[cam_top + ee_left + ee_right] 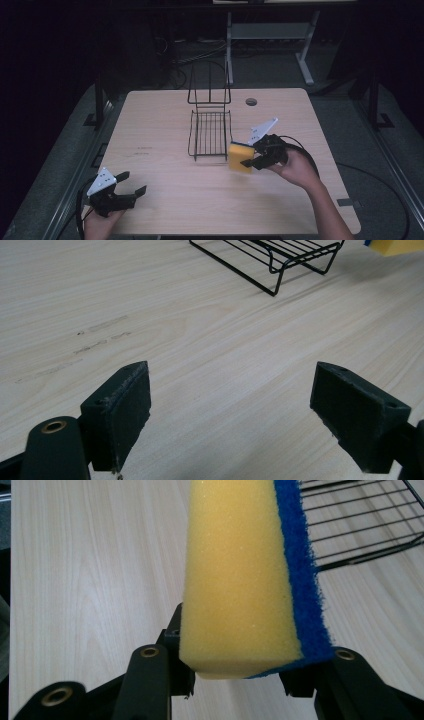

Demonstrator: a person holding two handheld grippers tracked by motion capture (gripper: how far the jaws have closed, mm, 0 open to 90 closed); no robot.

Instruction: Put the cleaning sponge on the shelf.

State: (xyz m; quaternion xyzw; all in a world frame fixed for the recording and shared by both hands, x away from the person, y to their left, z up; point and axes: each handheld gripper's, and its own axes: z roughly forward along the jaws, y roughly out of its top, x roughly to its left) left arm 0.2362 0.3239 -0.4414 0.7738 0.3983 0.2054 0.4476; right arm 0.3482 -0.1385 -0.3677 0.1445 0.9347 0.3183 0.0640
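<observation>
At about 7 o'clock on the bench [165, 200], nearest the person, the left gripper [131, 186] is resting low with its jaws standing wide and nothing between them; it is playing no part and poses little risk. Farther in, at roughly 3 o'clock, the right gripper [248, 161] is clamping a yellow sponge [239, 157] with a blue scouring face [300, 570], holding it on edge above the bench, just beside the near right corner of the black wire rack [210, 132]. The pads are gripping only the lower end of the sponge, so the soft foam is likely compressing and could pivot or slip free while travelling. Beyond, toward 12 o'clock, the rack's raised rim and tall back loop are presenting snag points: a low approach could be catching the sponge on the wires or pushing the light rack across the bench.
</observation>
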